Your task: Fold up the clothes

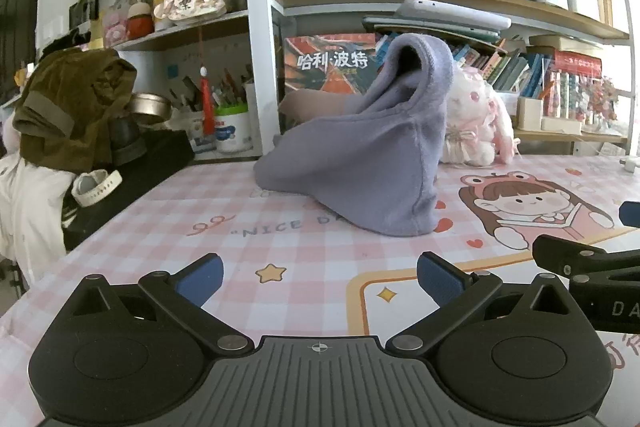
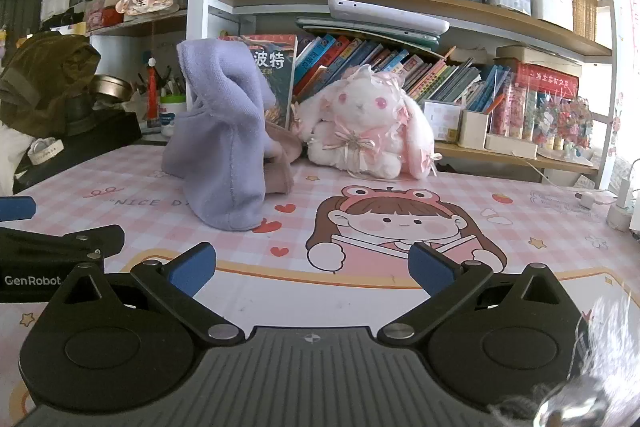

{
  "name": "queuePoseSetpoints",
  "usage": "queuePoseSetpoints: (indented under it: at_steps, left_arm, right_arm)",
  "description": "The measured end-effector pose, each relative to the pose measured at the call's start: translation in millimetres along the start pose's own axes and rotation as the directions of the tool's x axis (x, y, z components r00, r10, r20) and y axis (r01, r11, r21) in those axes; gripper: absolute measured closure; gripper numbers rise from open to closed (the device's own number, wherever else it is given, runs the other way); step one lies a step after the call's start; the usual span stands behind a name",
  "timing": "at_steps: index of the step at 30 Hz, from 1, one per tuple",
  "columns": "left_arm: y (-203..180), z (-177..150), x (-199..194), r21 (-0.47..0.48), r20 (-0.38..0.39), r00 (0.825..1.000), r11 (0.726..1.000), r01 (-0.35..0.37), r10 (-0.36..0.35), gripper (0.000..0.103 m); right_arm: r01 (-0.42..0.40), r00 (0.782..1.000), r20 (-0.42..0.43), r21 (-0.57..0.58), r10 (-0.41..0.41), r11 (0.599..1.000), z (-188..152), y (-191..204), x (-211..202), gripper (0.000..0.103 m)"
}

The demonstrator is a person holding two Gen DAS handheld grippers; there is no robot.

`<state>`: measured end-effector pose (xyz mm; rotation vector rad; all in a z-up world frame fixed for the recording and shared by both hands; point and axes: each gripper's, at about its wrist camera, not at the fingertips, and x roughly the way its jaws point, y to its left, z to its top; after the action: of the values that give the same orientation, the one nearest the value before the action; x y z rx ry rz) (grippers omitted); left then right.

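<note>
1. Left gripper (image 1: 318, 277): jaws wide apart, holding nothing, low over the mat (image 1: 280, 239).
2. Right gripper (image 2: 312, 267): jaws likewise spread, nothing between them, just beside the left one.
3. Garment (image 1: 360, 163): lilac fleece, heaped upright at mid-mat toward the shelf, well ahead of both grippers; a brownish piece (image 2: 280, 167) lies partly under it.
4. Risk: a pinch on the raised fold would likely take several layers and drag the heap instead of spreading it.
5. Risk: a rearward pull may topple the plush rabbit (image 2: 368, 123) or the book (image 2: 276, 79) close behind.
6. Room: bare mat in front and to the right; the left edge is crowded by dark gear (image 1: 132, 171) and an olive cloth (image 1: 72, 99).
</note>
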<state>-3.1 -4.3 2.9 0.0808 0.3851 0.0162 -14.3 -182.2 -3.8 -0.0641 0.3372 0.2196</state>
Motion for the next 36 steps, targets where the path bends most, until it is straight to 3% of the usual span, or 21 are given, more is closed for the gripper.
queuePoseSetpoints:
  at_steps: [36]
  left_arm:
    - [-6.6,0.4,-1.4,0.034,0.013,1.000,0.999,-0.013,0.012,0.000]
  right_arm:
    - [-0.003,1.000,-0.007,0.007,0.003,1.000,0.8,-2.3,1.0,0.000]
